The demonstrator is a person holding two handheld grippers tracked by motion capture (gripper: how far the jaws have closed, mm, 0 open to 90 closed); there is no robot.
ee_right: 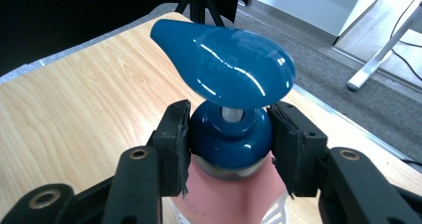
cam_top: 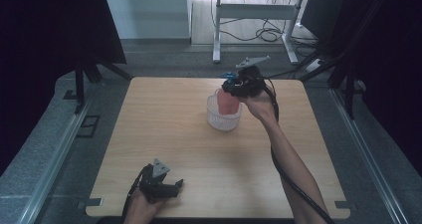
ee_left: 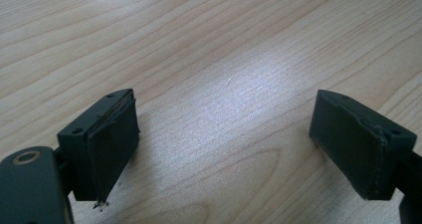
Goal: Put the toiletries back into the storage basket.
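A pink pump bottle [cam_top: 228, 103] with a blue pump head [ee_right: 224, 64] stands upright inside a white mesh basket [cam_top: 222, 119] at the middle rear of the wooden table [cam_top: 164, 124]. My right gripper [ee_right: 230, 134] is shut on the bottle's blue collar [ee_right: 230, 139], one pad on each side. In the high view that gripper [cam_top: 239, 84] sits over the basket, held by a hand reaching from the right. My left gripper [cam_top: 175, 185] rests low near the table's front edge, jaws wide apart with bare wood between its pads [ee_left: 117, 144].
Beyond the table's far edge lie grey floor, a white desk frame [cam_top: 259, 15] and loose cables [cam_top: 268, 34]. Black stand legs [cam_top: 94, 69] flank the table's rear corners. A cable [cam_top: 293, 179] trails along the right forearm.
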